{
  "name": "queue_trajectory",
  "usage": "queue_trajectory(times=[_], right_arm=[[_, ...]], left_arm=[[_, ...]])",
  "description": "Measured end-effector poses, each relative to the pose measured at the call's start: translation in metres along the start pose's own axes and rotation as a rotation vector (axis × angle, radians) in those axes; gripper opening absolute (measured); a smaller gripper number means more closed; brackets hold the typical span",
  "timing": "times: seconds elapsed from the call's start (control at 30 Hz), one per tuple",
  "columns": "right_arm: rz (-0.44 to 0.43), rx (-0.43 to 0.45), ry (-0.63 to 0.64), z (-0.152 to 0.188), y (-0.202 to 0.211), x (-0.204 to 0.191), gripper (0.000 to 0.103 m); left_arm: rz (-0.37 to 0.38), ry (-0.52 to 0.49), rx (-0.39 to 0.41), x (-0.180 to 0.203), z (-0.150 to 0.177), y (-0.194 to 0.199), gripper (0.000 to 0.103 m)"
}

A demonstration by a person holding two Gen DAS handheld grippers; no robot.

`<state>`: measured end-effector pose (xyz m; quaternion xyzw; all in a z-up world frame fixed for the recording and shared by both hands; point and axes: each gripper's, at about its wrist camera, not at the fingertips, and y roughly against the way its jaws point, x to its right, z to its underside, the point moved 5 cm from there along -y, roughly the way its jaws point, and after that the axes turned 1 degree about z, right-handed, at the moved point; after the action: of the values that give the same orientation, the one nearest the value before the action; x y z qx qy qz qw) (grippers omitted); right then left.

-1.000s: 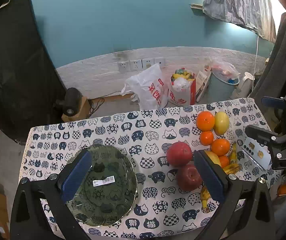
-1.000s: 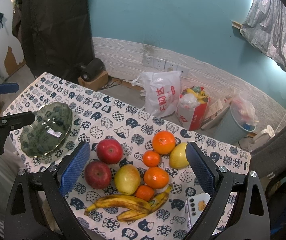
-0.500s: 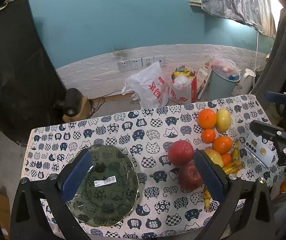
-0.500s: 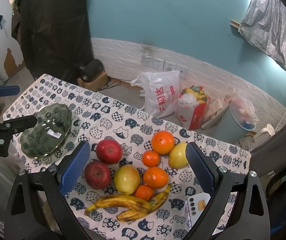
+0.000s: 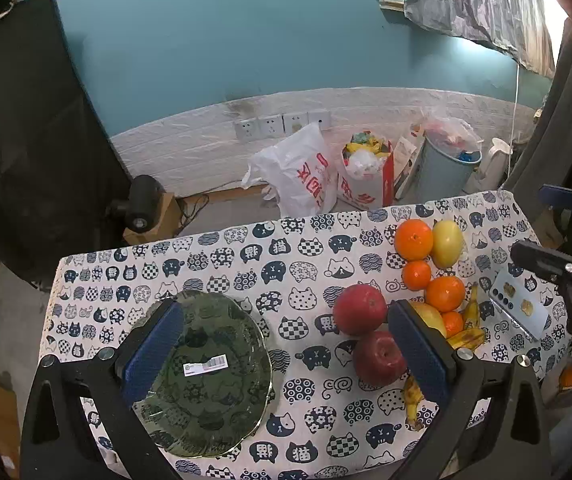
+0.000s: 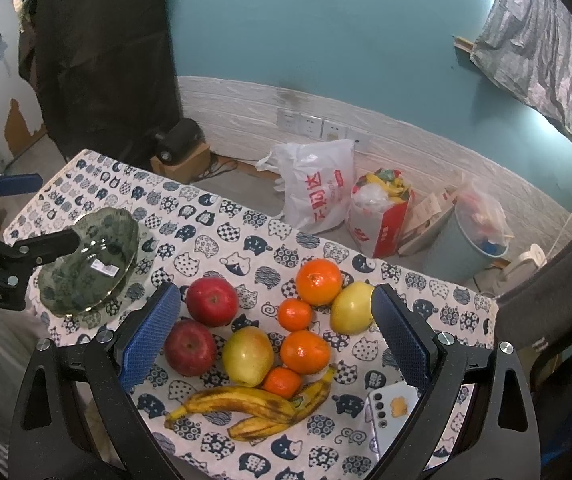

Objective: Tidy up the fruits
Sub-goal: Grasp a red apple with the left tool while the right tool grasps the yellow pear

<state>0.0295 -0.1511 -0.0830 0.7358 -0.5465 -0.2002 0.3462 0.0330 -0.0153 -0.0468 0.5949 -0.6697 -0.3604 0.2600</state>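
With both my left gripper and right gripper wide open and empty, the crowded apples at frame centre could roll if nudged.

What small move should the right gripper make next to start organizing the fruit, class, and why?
Probably lower the right gripper, open and empty above the fruit pile, onto the nearer red apple. That apple lies at the pile's edge nearest the green bowl, which holds no fruit, so it looks like the easiest first pick. The left gripper, also open, hovers by the bowl.
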Motion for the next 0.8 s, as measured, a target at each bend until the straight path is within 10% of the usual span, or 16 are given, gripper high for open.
queue_trajectory(times=[0.8], right_arm=[[0.084,-0.247,0.019,0.024,-0.089,0.084,0.096]], left_arm=[[0.123,-0.017,-0.241,0.043,-0.005,-0.103,0.103]])
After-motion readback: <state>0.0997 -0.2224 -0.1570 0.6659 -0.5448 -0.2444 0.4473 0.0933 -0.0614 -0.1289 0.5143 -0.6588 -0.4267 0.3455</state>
